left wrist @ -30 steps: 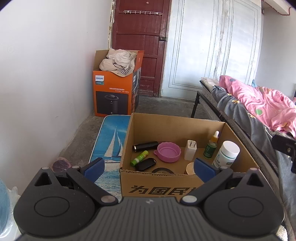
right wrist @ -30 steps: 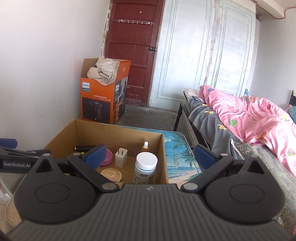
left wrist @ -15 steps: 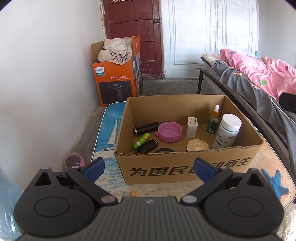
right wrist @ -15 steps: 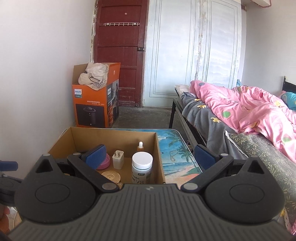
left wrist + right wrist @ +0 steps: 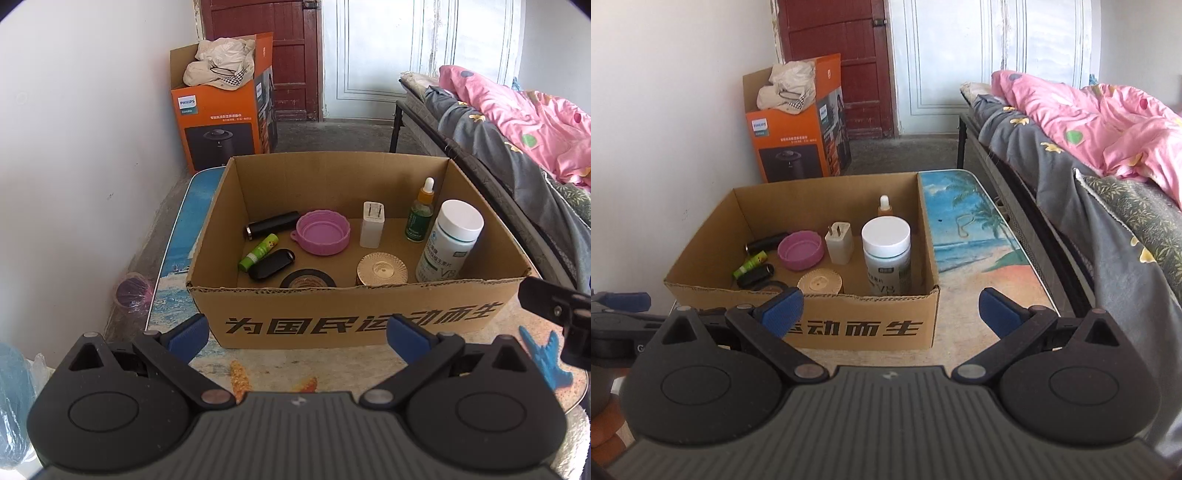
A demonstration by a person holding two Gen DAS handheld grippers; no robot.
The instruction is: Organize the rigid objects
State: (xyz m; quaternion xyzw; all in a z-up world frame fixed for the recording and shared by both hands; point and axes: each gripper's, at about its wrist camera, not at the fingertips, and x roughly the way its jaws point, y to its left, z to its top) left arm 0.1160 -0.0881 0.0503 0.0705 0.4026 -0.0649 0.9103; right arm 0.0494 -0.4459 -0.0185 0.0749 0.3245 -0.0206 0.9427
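Hovering short of the cardboard box [image 5: 354, 325], we hold both grippers, left gripper [image 5: 297, 332] and right gripper [image 5: 888, 308], spread wide and empty; the vitamin bottle [image 5: 886, 254] stands upright inside, ahead-left of our right (the nearer one).

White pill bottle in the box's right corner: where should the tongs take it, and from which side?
Grip the white pill bottle at its white cap, coming straight down from above. It stands upright and is taller than its neighbours, so the cap sits clear. The cardboard box wall on the right and the dropper bottle close behind it probably block a side approach. The right tongs, open, are nearest.
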